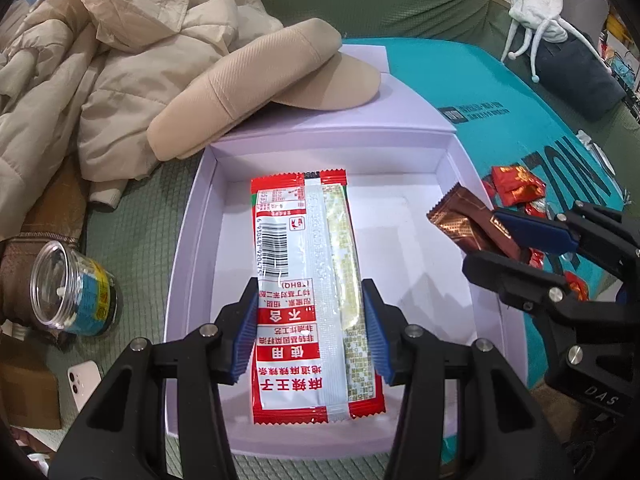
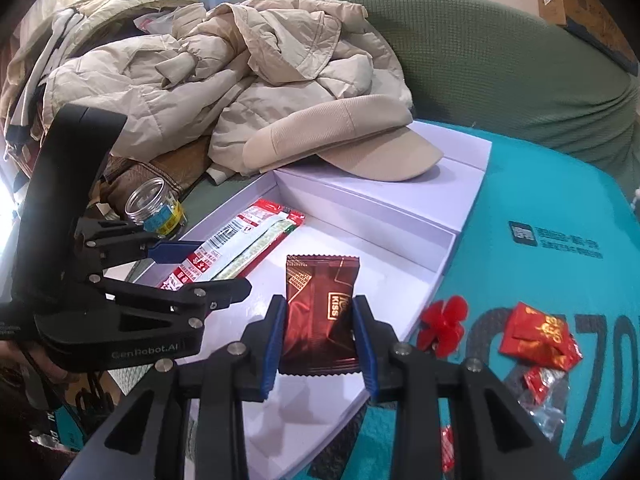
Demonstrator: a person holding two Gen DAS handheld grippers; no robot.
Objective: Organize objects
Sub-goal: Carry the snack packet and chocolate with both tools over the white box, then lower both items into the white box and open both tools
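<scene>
My left gripper (image 1: pixel 309 286) is shut on a long red and white snack packet (image 1: pixel 296 240), held lengthwise over the open lilac box (image 1: pixel 188 248). In the right wrist view that packet (image 2: pixel 248 224) slants over the box's left side, between the left gripper's (image 2: pixel 224 266) fingers. My right gripper (image 2: pixel 318 304) is shut on a brown foil packet marked KISS (image 2: pixel 320 280), above the box floor (image 2: pixel 400 280) near its right wall. The left wrist view shows the right gripper (image 1: pixel 482 240) at the right, with the brown packet (image 1: pixel 460 220) poking over the box's right rim.
A beige cap (image 2: pixel 340 140) lies on the box lid (image 2: pixel 460 168), with a beige padded jacket (image 2: pixel 200 80) heaped behind it. A clear jar (image 1: pixel 72 288) and a phone (image 1: pixel 82 380) sit left of the box. Red candy wrappers (image 2: pixel 540 336) lie on the teal surface (image 2: pixel 540 200) to the right.
</scene>
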